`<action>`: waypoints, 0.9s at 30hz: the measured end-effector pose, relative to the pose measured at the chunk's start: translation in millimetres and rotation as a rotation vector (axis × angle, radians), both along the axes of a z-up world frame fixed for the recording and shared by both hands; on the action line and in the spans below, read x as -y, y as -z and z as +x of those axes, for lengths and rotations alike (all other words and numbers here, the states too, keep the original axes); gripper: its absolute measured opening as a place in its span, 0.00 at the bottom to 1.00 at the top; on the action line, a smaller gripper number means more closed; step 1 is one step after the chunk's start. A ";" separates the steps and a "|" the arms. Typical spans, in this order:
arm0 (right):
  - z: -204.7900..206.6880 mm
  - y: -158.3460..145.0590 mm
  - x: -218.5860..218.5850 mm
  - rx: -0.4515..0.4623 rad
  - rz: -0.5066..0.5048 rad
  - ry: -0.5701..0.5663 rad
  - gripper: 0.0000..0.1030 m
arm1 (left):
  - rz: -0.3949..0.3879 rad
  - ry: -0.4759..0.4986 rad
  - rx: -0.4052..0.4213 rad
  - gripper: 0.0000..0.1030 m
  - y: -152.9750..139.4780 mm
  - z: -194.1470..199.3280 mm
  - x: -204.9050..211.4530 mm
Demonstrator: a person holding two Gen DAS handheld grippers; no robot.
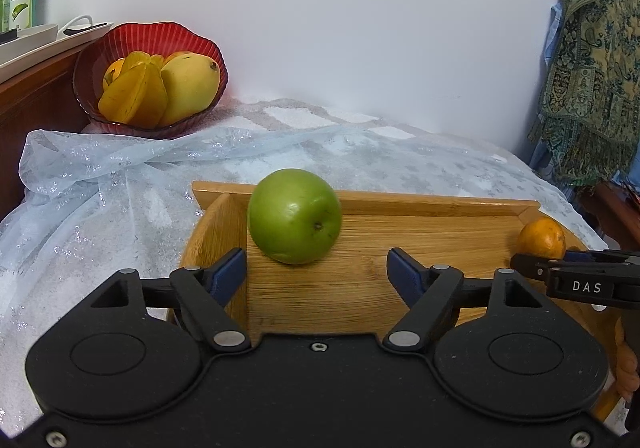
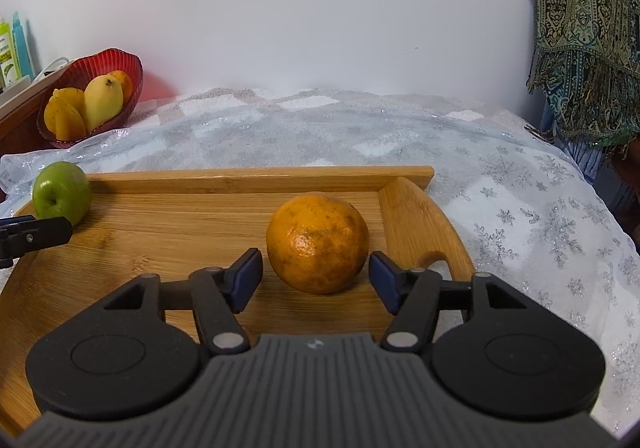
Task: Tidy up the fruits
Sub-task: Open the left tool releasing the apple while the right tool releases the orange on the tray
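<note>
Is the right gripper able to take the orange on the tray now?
Probably yes. The right gripper is open, the orange sits just ahead between its fingers, and nothing lies between them on the wooden tray.

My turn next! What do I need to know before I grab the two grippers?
Left gripper: open, empty, just short of the green apple.
Right gripper: open, empty, fingers either side of the orange, not squeezing.
Both fruits sit on the wooden tray.
Red bowl, back left, already holds a mango, a starfruit and more.
Left to do: probably move the apple and orange to the bowl.
</note>
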State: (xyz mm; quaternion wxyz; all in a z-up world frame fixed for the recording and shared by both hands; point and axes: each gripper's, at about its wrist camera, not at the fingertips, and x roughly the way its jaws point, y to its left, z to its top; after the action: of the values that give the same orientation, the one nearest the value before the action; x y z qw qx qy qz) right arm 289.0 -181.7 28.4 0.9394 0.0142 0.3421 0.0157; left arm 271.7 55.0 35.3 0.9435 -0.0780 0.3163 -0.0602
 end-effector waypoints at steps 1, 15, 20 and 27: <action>-0.3 0.0 0.4 0.000 0.000 0.002 0.74 | 0.000 0.000 -0.001 0.76 0.1 0.0 0.1; -2.7 -2.6 -0.4 0.022 -0.041 0.014 0.82 | -0.005 0.006 0.008 0.83 -0.3 -1.8 -2.3; -2.6 -3.0 -0.8 0.023 -0.045 0.012 0.84 | -0.004 0.008 0.011 0.84 -0.6 -2.4 -2.1; -2.9 -3.2 -0.5 0.023 -0.046 0.012 0.86 | 0.000 0.008 0.021 0.89 -2.5 -5.1 -0.9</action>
State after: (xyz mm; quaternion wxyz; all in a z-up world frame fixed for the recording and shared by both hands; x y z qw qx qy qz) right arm 286.1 -181.2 31.6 0.9435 -0.0053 0.3312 0.0024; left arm 266.7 56.0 37.8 0.9466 -0.0760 0.3065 -0.0648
